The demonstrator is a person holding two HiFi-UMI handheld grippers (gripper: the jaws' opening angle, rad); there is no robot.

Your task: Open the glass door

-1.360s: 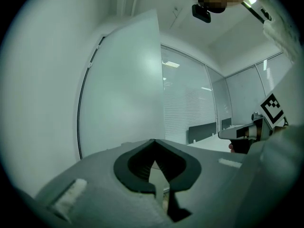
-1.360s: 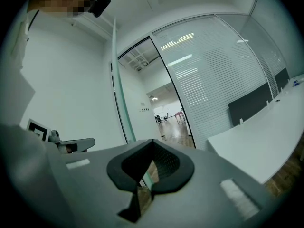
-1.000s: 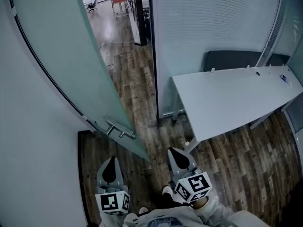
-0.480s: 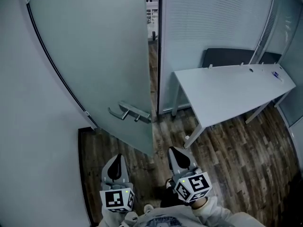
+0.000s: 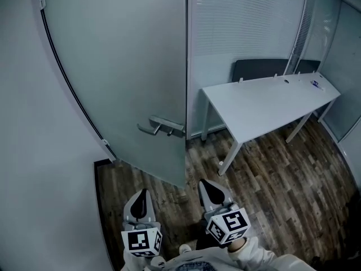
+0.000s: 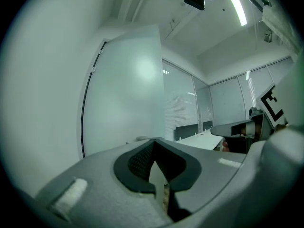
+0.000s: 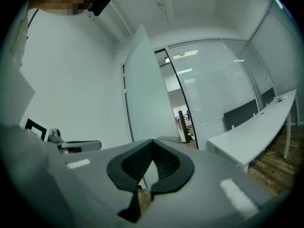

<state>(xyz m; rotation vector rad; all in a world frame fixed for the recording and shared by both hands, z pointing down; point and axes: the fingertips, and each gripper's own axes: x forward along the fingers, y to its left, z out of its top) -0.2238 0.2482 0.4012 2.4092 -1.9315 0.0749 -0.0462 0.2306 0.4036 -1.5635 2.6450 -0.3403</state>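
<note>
The frosted glass door (image 5: 130,66) hangs on the left with a metal lever handle (image 5: 163,126) near its free edge. In the head view that edge lines up with the frame post. In the right gripper view the door (image 7: 145,94) still leaves a narrow gap onto a corridor. My left gripper (image 5: 139,203) and right gripper (image 5: 210,192) are low in the head view, side by side, well short of the handle. Both are shut with nothing between their pads. The left gripper view shows the shut left gripper (image 6: 164,194) facing the door (image 6: 128,94). The right gripper (image 7: 140,191) faces the door's edge.
A white wall (image 5: 34,151) runs along the left. A long white table (image 5: 271,103) stands at the right against a glass partition with blinds (image 5: 242,21), with a dark panel (image 5: 265,69) behind it. Wood floor (image 5: 271,179) lies between me and the table.
The door has swung from wide open, corridor in view, to almost against its frame. Its handle now sits farther from both grippers, which stay shut.
</note>
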